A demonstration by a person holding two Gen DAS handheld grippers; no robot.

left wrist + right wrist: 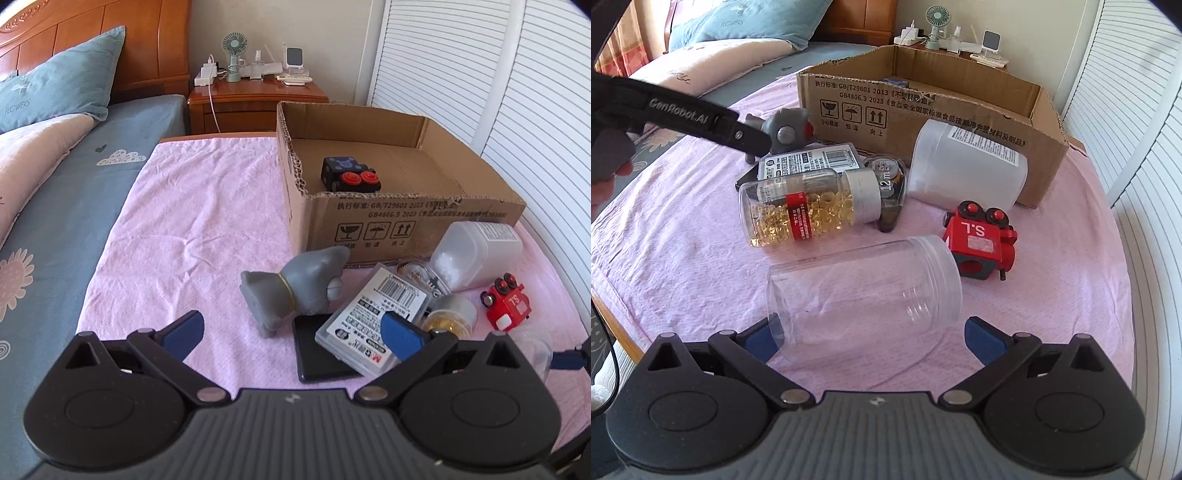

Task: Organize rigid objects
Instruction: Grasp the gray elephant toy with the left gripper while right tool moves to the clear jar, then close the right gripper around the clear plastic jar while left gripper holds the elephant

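1. Left gripper [291, 338]: jaws wide open, holding nothing, above the pink cloth [192, 229].
2. Right gripper [871, 338]: jaws spread wide either side of a clear empty jar [864, 291] lying on its side; contact unclear.
3. Cardboard box [388, 225]: holds a black toy car [349, 175].
4. Clutter before the box: grey figurine [295, 288], capsule bottle [809, 208], white container [964, 166], red toy car [982, 243].

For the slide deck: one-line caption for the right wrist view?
Open right claw straddles an empty clear jar lying on pink cloth before a cardboard box.
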